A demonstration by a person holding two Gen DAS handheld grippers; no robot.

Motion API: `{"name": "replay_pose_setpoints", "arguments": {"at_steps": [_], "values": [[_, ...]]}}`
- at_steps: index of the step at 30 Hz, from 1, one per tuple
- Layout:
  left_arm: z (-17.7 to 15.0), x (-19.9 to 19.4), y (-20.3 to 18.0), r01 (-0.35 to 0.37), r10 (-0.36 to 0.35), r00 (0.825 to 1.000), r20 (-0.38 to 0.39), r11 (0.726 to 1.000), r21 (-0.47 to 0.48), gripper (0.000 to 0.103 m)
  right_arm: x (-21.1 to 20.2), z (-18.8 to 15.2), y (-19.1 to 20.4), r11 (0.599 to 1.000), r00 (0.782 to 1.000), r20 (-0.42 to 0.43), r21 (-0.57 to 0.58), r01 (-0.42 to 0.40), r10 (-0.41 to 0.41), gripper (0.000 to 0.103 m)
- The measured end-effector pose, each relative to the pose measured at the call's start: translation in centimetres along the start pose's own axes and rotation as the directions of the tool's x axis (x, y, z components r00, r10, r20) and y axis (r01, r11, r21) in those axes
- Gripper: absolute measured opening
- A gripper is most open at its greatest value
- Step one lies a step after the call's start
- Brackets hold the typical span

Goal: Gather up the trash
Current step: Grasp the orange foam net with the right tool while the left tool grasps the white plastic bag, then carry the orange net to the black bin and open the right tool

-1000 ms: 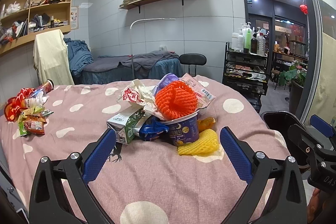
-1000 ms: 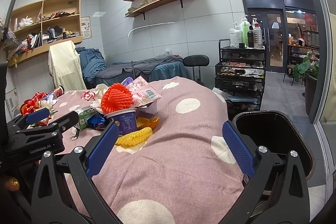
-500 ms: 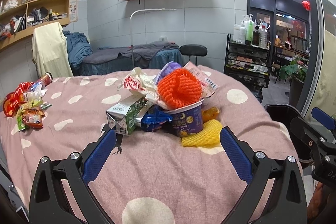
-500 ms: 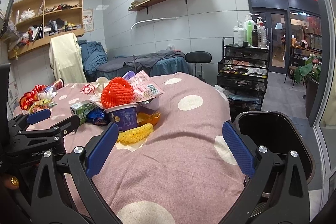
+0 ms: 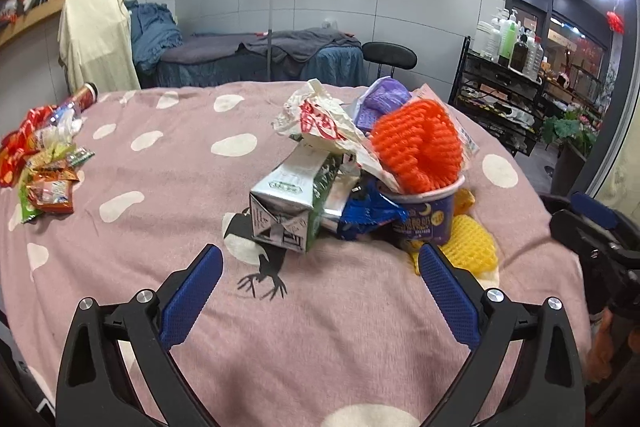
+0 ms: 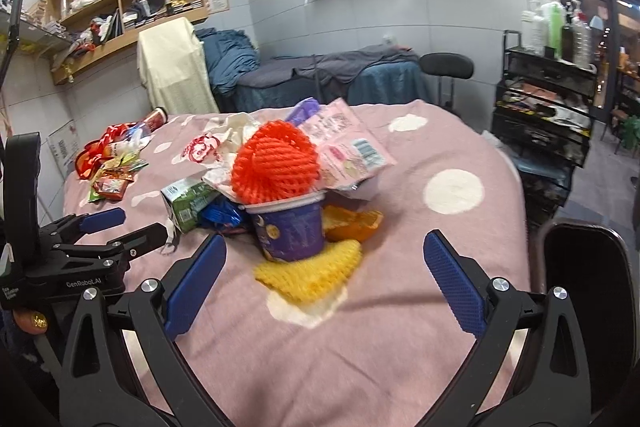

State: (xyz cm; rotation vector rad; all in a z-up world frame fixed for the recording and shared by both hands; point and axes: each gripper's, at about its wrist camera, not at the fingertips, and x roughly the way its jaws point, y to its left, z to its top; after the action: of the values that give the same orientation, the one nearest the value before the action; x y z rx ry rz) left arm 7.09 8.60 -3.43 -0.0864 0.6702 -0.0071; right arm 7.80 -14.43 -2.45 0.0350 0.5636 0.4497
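Left wrist view: the left gripper (image 5: 320, 267) hangs above the pink spotted blanket (image 5: 168, 195), its blue-padded jaws spread wide and holding nothing. Just ahead of them lies the trash heap, taken here around the purple cup (image 5: 424, 219). An orange foam net (image 5: 416, 147) sits stuffed in the cup's mouth. A green-and-silver drink carton (image 5: 288, 203) lies on its side just left of the cup, with a crumpled blue wrapper (image 5: 364, 215) between the two. A white wrapper with red print (image 5: 320, 119) drapes over the carton and rests against the net. A yellow foam net (image 5: 472, 247) lies on the blanket at the cup's right, touching its base. Far left of the cup, well apart, snack packets (image 5: 44, 175) are scattered near the blanket's edge. The right gripper (image 5: 596, 227) shows at the right border; its opening cannot be judged from here.

Right wrist view: the right gripper (image 6: 324, 267) has its jaws wide apart and empty, with the purple cup (image 6: 290, 231) just beyond and between them. The orange foam net (image 6: 276, 163) fills the cup, and the yellow foam net (image 6: 312, 271) lies in front of its base. An orange peel (image 6: 352, 221) rests right of the cup, a pink packet (image 6: 348, 151) behind it, the drink carton (image 6: 188, 199) to its left. A black bin (image 6: 588, 267) stands off the blanket's edge, right of the cup. The left gripper (image 6: 124, 227) reaches in from the left, jaws parted.
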Motion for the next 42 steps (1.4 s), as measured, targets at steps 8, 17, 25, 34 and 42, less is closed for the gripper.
{"name": "replay_pose_setpoints", "arguments": {"at_steps": [8,17,25,34,42], "values": [[4.2,3.0,2.6,0.104,-0.109,0.993,-0.055,0.992,-0.073,0.088,4.9,4.0,1.9,0.994,0.998,-0.039,-0.096,-0.057,0.053,0.091],[8.4,8.0,3.4,0.157,-0.170,0.975,-0.146,0.983,-0.096,0.079,11.0,6.1,2.6,0.988,0.990,-0.126,-0.125,-0.086,0.070,0.078],[8.5,8.6,2.9,0.175,-0.190,0.969,-0.159,0.979,-0.102,0.024,12.1,5.7,2.9,0.983,0.978,-0.165,-0.114,-0.146,0.126,0.025],[9.5,3.7,1.7,0.146,-0.147,0.989,-0.001,0.987,-0.070,0.018,7.9,6.1,1.9,0.986,0.987,-0.066,-0.073,-0.152,0.147,0.023],[10.3,-2.2,-1.3,0.113,-0.111,0.976,0.188,0.994,0.002,0.018,3.1,6.1,-0.6,0.989,0.989,0.022,0.020,-0.145,0.145,0.023]]}}
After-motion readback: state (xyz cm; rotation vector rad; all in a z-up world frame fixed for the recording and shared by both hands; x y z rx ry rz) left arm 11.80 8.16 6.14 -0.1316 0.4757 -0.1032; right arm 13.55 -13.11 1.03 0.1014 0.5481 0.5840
